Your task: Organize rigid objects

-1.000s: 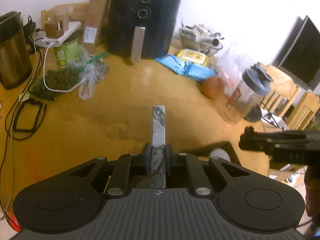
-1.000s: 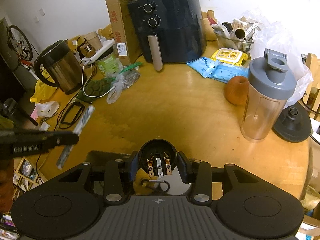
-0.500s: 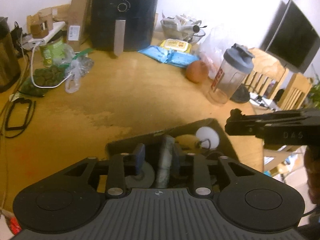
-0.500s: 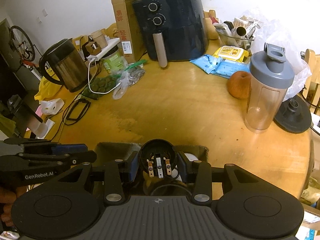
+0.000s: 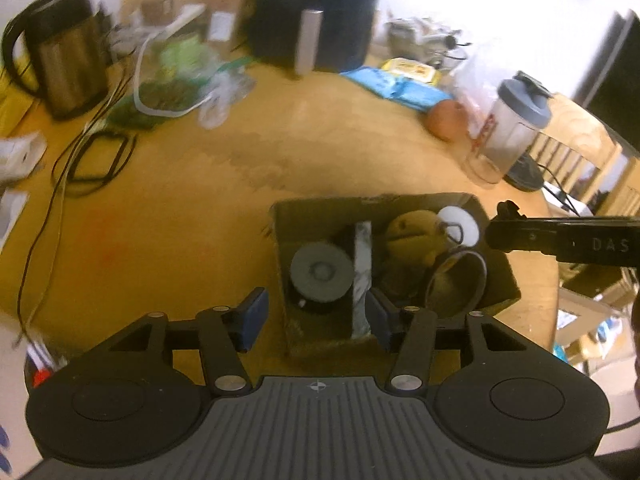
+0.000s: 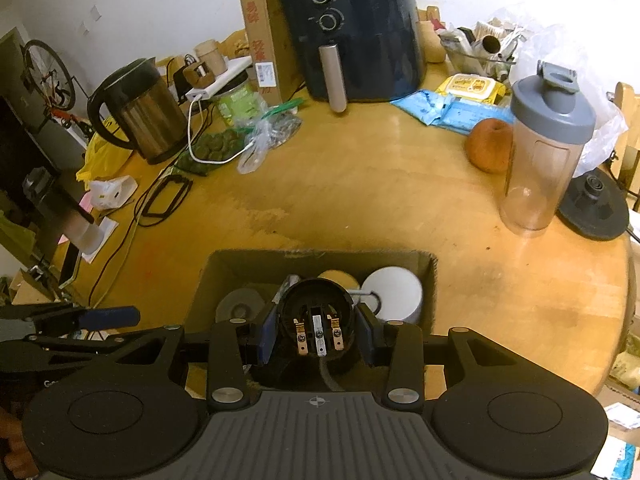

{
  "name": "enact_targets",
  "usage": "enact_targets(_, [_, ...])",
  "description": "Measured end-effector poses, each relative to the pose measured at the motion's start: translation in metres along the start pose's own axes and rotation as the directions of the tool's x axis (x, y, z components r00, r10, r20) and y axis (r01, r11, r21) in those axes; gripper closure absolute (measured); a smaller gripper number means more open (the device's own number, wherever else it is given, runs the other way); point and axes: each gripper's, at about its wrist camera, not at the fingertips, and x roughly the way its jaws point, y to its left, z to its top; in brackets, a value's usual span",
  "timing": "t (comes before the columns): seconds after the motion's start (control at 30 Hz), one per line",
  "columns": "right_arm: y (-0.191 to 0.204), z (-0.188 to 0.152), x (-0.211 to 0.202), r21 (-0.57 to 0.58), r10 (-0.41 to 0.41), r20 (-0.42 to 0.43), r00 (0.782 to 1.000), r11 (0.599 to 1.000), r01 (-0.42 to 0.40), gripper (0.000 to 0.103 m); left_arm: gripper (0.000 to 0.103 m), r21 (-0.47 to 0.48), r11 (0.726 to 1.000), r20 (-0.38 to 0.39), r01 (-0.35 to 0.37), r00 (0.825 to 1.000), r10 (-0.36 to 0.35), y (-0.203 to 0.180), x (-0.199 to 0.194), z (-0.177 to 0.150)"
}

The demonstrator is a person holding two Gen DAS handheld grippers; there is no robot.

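Two claws are counted: the left claw point(image 5: 314, 320) and the right claw point(image 6: 316, 336). One cardboard box point(image 5: 496, 280) is seen on the surface point(image 6: 360, 184). Inside it, one marbled bar point(image 5: 362, 280), one grey disc point(image 5: 320, 274), one yellow toy point(image 5: 412, 236), one white disc point(image 6: 394, 294) and one metal cup point(image 5: 456, 282) are counted. One black plug point(image 6: 316, 322) is counted. Elsewhere, one air fryer point(image 6: 360, 32), one kettle point(image 6: 140, 112), one shaker bottle point(image 6: 544, 152) and one orange fruit point(image 6: 490, 144) are seen.

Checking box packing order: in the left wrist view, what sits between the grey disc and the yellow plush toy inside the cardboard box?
In the left wrist view, the marbled bar stands on edge between the grey disc and the yellow plush toy, inside the cardboard box.
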Motion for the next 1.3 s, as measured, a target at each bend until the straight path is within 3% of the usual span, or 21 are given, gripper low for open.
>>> enact_targets(0.9, [0.081, 0.020, 0.024, -0.198, 0.165, -0.054, 0.985, 0.965, -0.173, 0.059, 0.050, -0.142, 0.989, 0.004, -0.051, 0.999, 0.052, 0.030, -0.021, -0.025])
enact_targets(0.97, [0.088, 0.021, 0.028, -0.227, 0.177, -0.075, 0.981, 0.955, -0.190, 0.042, 0.050, -0.151, 0.987, 0.002, -0.055, 0.998, 0.056, 0.032, -0.021, -0.025])
enact_targets(1.0, [0.091, 0.022, 0.029, -0.236, 0.165, -0.074, 0.983, 0.955, -0.178, 0.019, 0.050, -0.153, 0.987, 0.002, -0.057, 0.998, 0.058, 0.032, -0.021, -0.025])
enact_targets(1.03, [0.092, 0.021, 0.029, -0.244, 0.148, -0.064, 0.987, 0.957, -0.159, 0.006, 0.050, -0.154, 0.986, 0.001, -0.058, 0.998, 0.059, 0.032, -0.021, -0.024])
enact_targets(1.13, [0.089, 0.020, 0.031, -0.246, 0.124, -0.067, 0.990, 0.960, -0.136, 0.003, 0.046, -0.158, 0.985, -0.007, -0.064, 0.998, 0.064, 0.032, -0.020, -0.023])
enact_targets(1.2, [0.083, 0.018, 0.032, -0.238, 0.082, -0.068, 0.994, 0.966, -0.096, 0.000, 0.022, -0.166, 0.984, 0.000, -0.068, 0.998, 0.069, 0.032, -0.019, -0.022])
enact_targets(1.3, [0.069, 0.014, 0.032, -0.199, 0.019, -0.066, 0.998, 0.979, -0.031, 0.000, 0.021, -0.160, 0.984, 0.005, -0.073, 0.997, 0.075, 0.028, -0.018, -0.020])
